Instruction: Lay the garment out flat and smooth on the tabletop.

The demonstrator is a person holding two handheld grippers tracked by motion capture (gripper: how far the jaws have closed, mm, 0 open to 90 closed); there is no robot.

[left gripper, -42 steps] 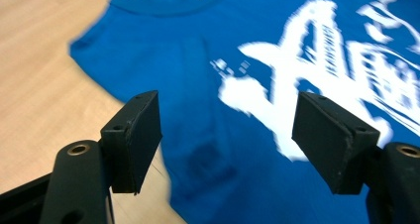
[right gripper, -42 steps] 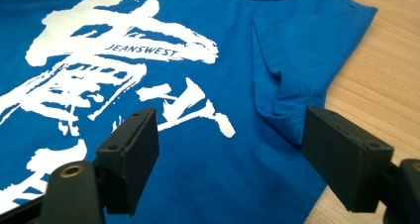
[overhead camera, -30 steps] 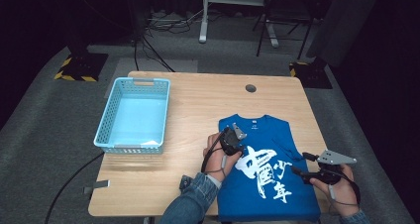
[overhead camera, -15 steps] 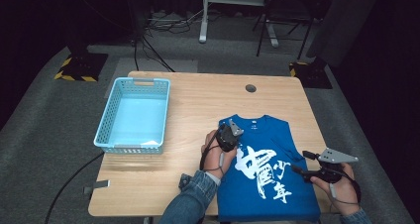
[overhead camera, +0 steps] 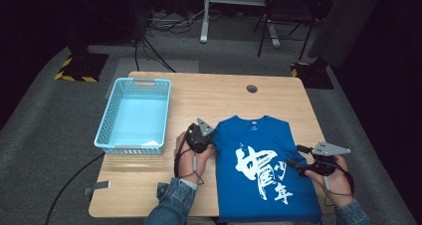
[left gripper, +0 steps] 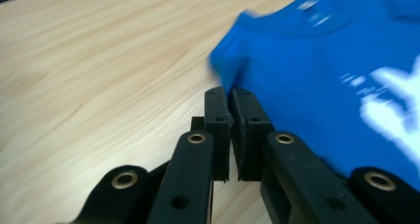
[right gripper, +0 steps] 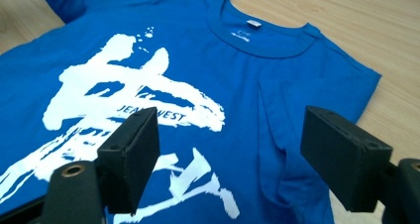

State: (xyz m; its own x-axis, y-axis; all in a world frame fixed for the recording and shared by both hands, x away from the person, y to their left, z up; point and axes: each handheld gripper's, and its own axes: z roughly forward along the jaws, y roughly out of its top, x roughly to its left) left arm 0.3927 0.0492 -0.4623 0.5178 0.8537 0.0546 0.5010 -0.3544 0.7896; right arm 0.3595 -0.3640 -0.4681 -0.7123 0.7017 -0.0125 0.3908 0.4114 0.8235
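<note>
Shirt: blue T-shirt [overhead camera: 266,170] flat on table [overhead camera: 219,98], front up
L gripper [left gripper: 230,92]: jaws clamped — seemingly on sleeve edge, view blurry
R gripper [right gripper: 230,149]: jaws spread wide above shirt's right side — nothing held

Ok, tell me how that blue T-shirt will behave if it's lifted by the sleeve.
The blue T-shirt lies flat with soft creases, so it will likely hang limp and drape. Its sleeve bunches at the shut left gripper, so the cloth probably stretches toward the pull. It looks thin, likely light, and may drag across the wooden table.
</note>
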